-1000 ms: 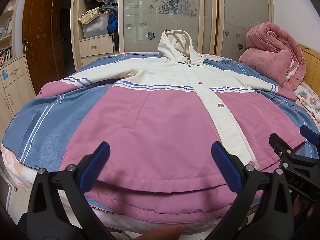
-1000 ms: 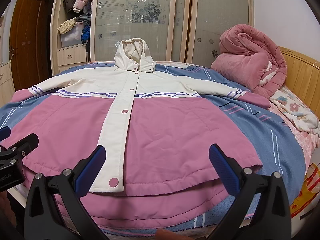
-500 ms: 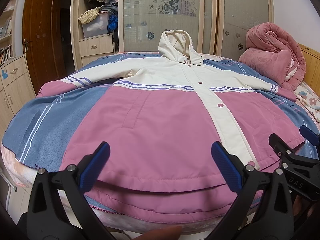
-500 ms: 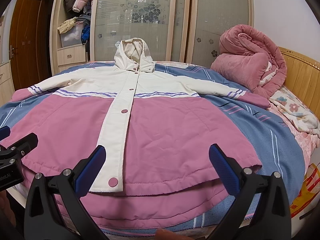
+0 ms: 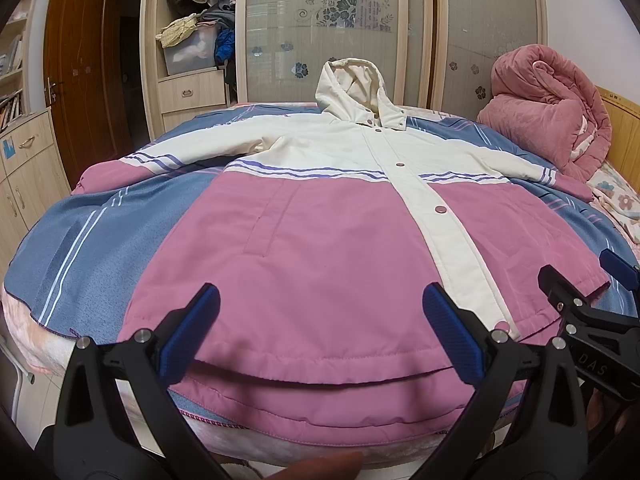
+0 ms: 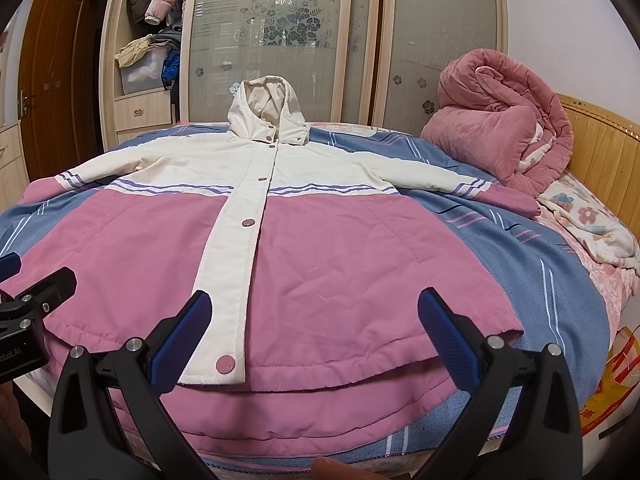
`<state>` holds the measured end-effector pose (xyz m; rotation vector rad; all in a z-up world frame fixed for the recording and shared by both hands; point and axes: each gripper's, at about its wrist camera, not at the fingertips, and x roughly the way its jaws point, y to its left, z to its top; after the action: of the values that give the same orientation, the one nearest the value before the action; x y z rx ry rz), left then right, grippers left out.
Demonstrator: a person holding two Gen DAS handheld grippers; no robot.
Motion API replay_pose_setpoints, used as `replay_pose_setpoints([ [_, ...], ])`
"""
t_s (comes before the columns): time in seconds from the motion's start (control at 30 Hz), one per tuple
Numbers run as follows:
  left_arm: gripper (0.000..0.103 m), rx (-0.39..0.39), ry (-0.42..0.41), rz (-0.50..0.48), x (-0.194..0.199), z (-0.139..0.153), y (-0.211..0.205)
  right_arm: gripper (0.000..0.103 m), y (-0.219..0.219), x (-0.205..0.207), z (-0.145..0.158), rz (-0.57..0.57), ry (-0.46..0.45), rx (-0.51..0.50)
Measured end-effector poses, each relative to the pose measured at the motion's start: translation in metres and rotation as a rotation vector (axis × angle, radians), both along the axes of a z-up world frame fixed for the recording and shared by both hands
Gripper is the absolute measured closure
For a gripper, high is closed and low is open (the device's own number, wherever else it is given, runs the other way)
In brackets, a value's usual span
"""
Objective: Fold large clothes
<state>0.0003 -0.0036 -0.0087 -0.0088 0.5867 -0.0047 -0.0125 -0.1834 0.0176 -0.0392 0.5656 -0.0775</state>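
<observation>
Coat (image 5: pixel 320 264) lies flat, unfolded; my left gripper (image 5: pixel 320 336) and right gripper (image 6: pixel 316 340) gape wide, empty. Next, I'd grasp the sleeves.

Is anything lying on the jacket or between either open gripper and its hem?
Nothing visible. The jacket lies flat and bare on the bed. The left gripper and right gripper hover open at its hem. The rolled pink quilt sits off beside the headboard.
</observation>
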Motion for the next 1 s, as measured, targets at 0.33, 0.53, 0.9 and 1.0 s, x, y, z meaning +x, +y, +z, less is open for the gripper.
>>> replay_pose_setpoints([
  [0.33,0.002,-0.001,-0.032,-0.045,-0.003,0.004,0.0,0.001,-0.008,-0.004,0.008,-0.005,-0.034,0.002],
  [0.53,0.002,-0.039,-0.133,-0.014,-0.023,0.034,0.024,0.001,-0.036,-0.054,0.048,-0.055,-0.439,0.028],
  [0.9,0.002,-0.169,-0.203,-0.015,-0.037,0.024,0.078,0.001,-0.128,-0.037,0.04,-0.126,-0.321,0.33],
  [1.0,0.002,-0.196,-0.445,0.016,-0.067,0.047,0.089,0.001,-0.133,-0.061,0.051,-0.13,-0.511,0.338],
])
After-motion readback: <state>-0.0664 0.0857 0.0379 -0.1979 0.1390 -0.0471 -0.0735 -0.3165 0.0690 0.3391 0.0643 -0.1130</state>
